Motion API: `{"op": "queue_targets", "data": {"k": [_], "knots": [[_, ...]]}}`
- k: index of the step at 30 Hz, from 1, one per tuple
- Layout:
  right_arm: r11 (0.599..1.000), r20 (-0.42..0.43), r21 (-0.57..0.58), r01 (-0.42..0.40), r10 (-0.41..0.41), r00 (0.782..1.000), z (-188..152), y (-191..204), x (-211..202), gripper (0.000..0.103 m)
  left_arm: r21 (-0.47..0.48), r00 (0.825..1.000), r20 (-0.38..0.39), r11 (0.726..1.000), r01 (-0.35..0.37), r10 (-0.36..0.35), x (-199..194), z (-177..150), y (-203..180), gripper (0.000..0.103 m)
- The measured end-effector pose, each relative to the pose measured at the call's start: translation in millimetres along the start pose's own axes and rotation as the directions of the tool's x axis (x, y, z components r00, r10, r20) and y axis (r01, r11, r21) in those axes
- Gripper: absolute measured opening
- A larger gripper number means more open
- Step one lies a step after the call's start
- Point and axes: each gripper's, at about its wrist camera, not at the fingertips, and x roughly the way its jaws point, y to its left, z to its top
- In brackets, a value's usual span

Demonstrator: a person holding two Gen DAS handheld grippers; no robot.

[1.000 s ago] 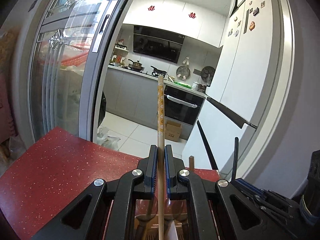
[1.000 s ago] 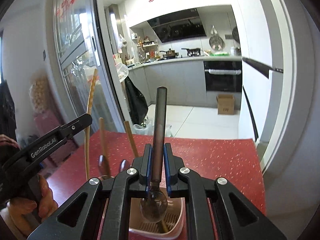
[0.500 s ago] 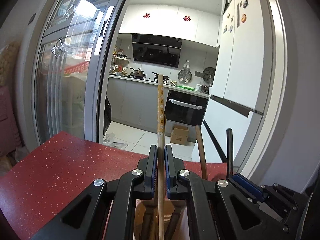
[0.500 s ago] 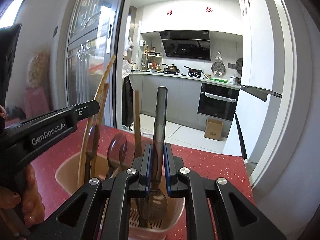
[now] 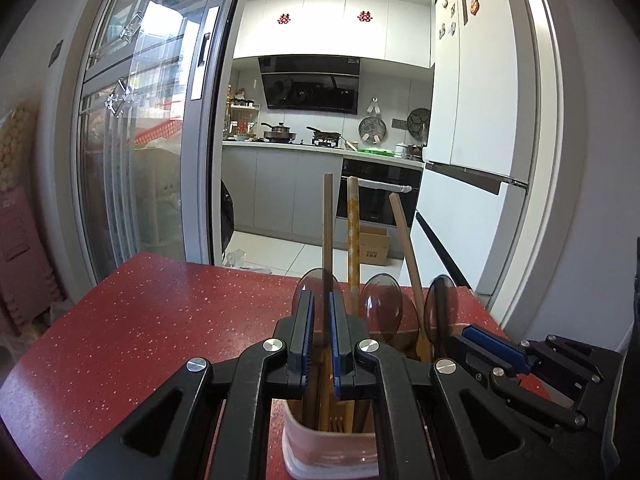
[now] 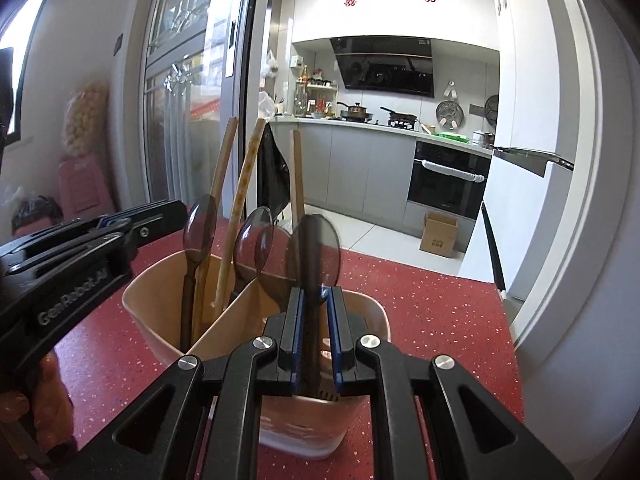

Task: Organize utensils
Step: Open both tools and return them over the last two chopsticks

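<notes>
Red speckled countertop [image 5: 168, 320] fills the lower frame, with a grey kitchen beyond a glass sliding door [image 5: 132, 152]. Near centre-bottom stands a beige divided utensil holder [image 6: 160, 292] with wooden chopsticks and translucent dark spoons upright in it. Over it, the left gripper [image 5: 319, 340] is narrowly parted around a chopstick [image 5: 328, 232]; whether it grips is unclear. The right gripper [image 6: 315, 332] clamps a dark spoon [image 6: 318, 248].

Utensils [image 5: 352, 248] upright in holder [image 5: 332, 454]
</notes>
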Motion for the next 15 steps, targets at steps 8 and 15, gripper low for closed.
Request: {"op": "queue_targets", "data": {"k": [8,15], "knots": [[0.998,-0.017,0.051,-0.023,0.024,1.000,6,-5,-24,0.041,0.017,0.993,-0.113,0.999,-0.028,0.030,-26,-9,4,0.036],[0.986,-0.092,0.147,-0.073,0.088,0.992,-2,-9,-57,0.058,0.019,0.965,-0.257,0.999,-0.045,0.048,-52,-30,14,0.036]]}}
